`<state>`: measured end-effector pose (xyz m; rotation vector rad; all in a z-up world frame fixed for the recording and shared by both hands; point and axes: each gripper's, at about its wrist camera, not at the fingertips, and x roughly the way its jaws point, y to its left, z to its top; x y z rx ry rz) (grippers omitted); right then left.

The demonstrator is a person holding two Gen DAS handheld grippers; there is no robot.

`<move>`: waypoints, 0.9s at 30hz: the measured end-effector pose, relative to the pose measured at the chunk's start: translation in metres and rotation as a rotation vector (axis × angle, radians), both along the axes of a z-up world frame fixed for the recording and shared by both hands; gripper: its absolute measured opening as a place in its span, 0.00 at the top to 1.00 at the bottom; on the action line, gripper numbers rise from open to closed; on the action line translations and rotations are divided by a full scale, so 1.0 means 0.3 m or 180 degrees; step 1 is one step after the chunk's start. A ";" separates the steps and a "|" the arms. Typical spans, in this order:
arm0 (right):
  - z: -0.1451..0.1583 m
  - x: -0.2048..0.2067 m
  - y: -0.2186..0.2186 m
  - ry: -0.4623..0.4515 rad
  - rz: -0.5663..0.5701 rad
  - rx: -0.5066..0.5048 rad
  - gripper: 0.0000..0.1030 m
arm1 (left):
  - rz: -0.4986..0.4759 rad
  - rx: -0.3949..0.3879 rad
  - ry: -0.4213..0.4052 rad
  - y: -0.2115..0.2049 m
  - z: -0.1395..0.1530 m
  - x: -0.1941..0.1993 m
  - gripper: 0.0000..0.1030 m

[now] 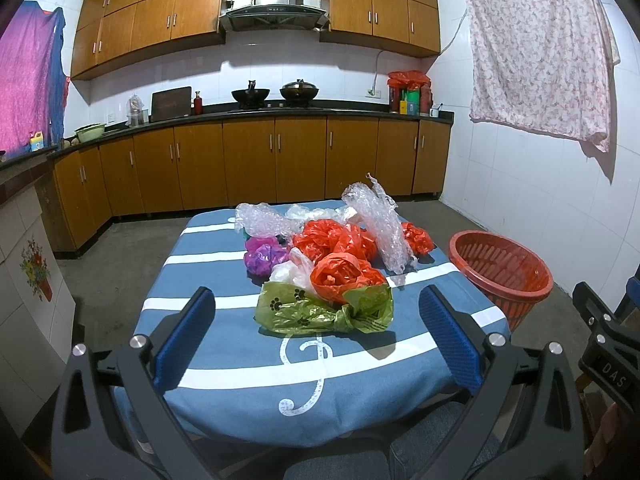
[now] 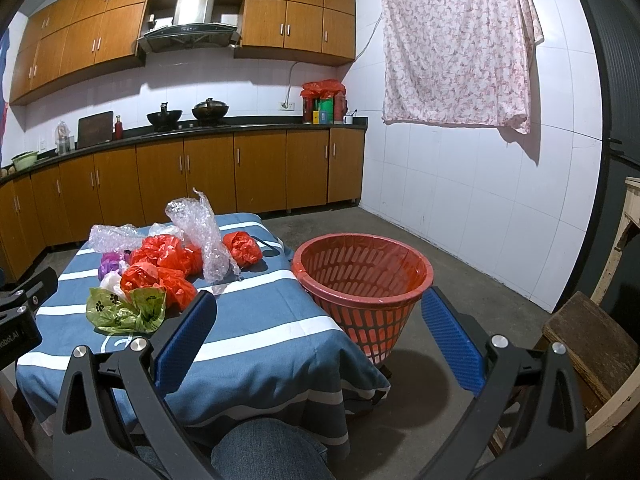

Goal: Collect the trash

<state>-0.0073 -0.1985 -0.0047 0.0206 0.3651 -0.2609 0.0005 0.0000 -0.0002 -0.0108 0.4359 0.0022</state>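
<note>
A pile of crumpled plastic trash lies on the blue striped tablecloth [image 1: 224, 356]: a green paw-print bag [image 1: 320, 310] nearest me, red bags [image 1: 344, 274], a purple bag [image 1: 262, 258], a white bag [image 1: 290, 272] and bubble wrap [image 1: 382, 226]. A red slotted basket [image 1: 502, 270] stands on the floor right of the table. My left gripper [image 1: 318, 312] is open and empty, held above the table's near edge just short of the green bag. My right gripper [image 2: 318, 312] is open and empty, above the table's right corner, facing the basket [image 2: 362, 276]. The pile [image 2: 160, 272] lies to its left.
Wooden kitchen cabinets [image 1: 248, 160] and a counter with woks run along the far wall. A floral cloth [image 2: 456, 48] hangs on the right wall. A wooden stool [image 2: 588, 340] stands at the right. My jeans-clad knee [image 2: 268, 452] is below the table edge. Bare concrete floor surrounds the basket.
</note>
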 end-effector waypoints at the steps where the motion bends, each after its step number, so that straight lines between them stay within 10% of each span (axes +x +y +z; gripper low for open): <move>1: 0.000 0.001 0.000 0.0000 0.0000 0.0000 0.02 | -0.0001 0.0000 0.0001 0.000 0.000 0.000 0.04; 27: -0.003 0.011 0.007 0.0011 0.0003 0.0001 0.02 | 0.0001 0.0002 0.0012 0.000 0.000 0.000 0.04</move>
